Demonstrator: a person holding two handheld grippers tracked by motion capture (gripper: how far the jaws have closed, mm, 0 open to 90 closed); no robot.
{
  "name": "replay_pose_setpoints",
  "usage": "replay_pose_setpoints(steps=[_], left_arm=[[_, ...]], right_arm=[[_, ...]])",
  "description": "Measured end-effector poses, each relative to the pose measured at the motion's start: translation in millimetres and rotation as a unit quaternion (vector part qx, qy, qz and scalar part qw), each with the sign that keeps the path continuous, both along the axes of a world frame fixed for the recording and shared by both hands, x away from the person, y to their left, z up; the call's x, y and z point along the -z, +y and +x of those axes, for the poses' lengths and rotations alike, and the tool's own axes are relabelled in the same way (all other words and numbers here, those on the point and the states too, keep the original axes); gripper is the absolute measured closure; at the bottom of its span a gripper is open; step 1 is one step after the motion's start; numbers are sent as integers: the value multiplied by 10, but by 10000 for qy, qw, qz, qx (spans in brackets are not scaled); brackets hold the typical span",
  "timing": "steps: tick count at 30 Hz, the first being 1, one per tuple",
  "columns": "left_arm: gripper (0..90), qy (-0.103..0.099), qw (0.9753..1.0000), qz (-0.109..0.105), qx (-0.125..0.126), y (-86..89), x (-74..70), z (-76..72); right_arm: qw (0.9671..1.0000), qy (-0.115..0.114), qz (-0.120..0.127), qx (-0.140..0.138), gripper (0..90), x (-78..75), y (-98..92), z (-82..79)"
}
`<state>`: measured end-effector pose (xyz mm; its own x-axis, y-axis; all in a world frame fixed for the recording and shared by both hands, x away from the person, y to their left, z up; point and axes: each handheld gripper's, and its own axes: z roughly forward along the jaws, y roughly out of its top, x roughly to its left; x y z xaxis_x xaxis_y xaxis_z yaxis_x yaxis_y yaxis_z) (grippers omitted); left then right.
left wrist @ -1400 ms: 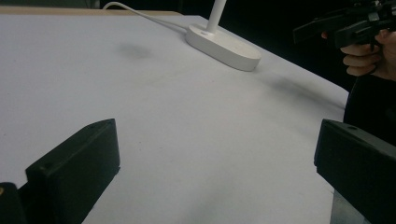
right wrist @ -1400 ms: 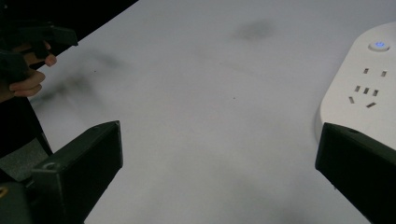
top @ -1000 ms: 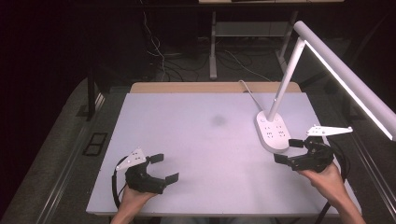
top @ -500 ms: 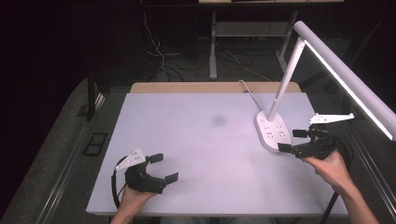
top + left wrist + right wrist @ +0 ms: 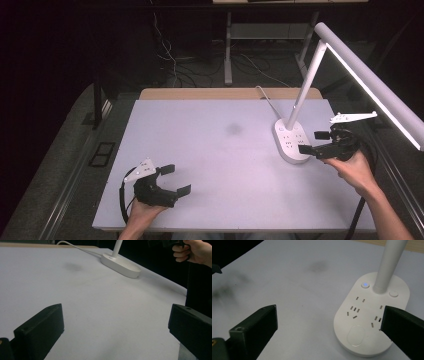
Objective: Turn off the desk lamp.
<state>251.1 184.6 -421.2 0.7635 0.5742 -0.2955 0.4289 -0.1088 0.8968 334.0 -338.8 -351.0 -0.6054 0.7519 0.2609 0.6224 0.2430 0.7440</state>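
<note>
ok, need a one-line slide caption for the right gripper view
Open right gripper poised above the white desk lamp base, its blue indicator light lit beside the lamp stem.

The lamp base (image 5: 372,322) looked like smooth white plastic with a soft satin sheen, its stem (image 5: 390,263) the same. The tabletop (image 5: 210,165) was a matt, pale sheet, faintly smudged, over a wooden edge (image 5: 200,93). Both tongs, left (image 5: 175,180) and right (image 5: 314,142), showed matt black plastic.
</note>
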Motion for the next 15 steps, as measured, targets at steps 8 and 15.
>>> replay_pose_setpoints(steps=[8,15], left_arm=[[0,4,10000,4,2,-3,1,2],[0,1,10000,-2,10,-1,2,3]], right_arm=[[10000,-18,-67,-20,8,-10,19,126],[9999,-5,-135,-32,8,-8,60,239]])
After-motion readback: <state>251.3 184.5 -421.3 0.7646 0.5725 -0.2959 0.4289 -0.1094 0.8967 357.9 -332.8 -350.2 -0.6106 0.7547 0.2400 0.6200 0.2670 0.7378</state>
